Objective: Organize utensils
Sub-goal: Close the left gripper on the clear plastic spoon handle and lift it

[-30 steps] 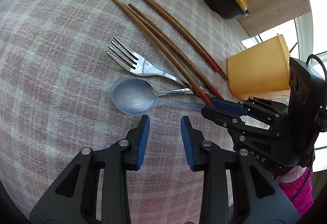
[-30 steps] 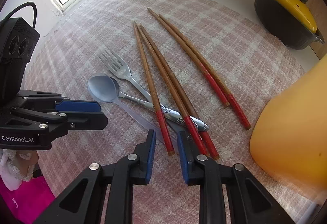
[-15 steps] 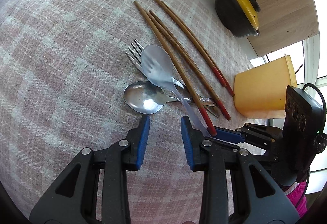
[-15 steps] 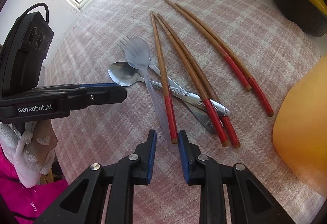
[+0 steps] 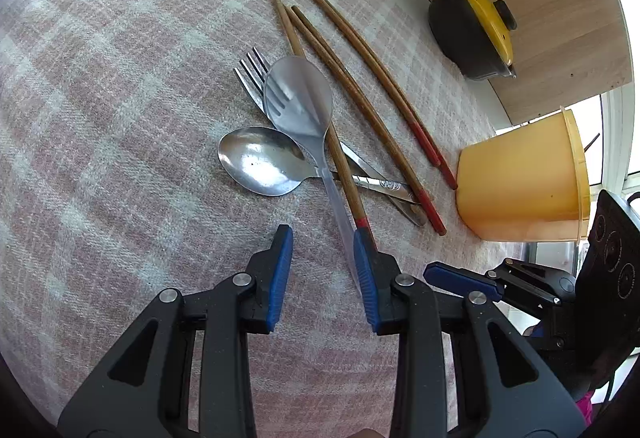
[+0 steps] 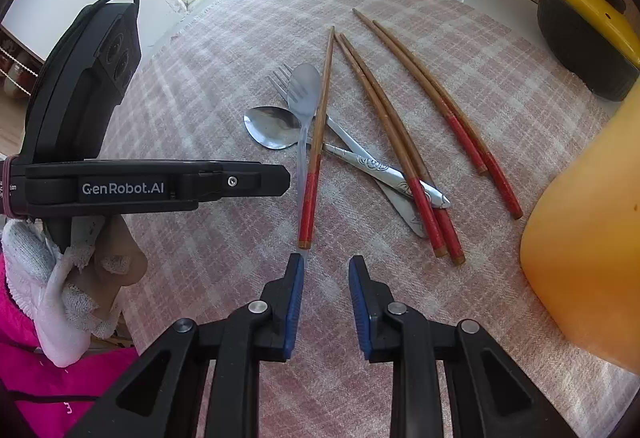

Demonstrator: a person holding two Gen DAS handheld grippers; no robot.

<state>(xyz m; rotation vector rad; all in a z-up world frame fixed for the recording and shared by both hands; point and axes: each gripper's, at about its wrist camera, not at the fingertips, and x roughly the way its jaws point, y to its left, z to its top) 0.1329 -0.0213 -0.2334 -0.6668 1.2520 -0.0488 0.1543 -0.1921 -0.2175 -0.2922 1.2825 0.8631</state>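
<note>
Left wrist view: the left gripper [image 5: 322, 270] hangs open over the cloth [image 5: 120, 158], gripping nothing. The clear plastic spoon [image 5: 304, 106] lies across the fork [image 5: 250, 74] and metal spoon [image 5: 260, 160], bowl toward 11 o'clock, handle running to 5.

Right wrist view: the right gripper [image 6: 322, 296], jaws apart and empty, sits at 6 o'clock; the plastic spoon's handle tip touches its left pad. Likely sorting is underway; next comes closing on that handle.

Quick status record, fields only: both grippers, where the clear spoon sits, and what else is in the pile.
left gripper: open, empty, jaws either side of the spoon handle's end
right gripper: open, empty
clear plastic spoon: bowl over the fork tines, handle crossing the metal spoon
chopsticks: five, red-tipped, loose on the checked cloth
yellow container: right of the pile
</note>
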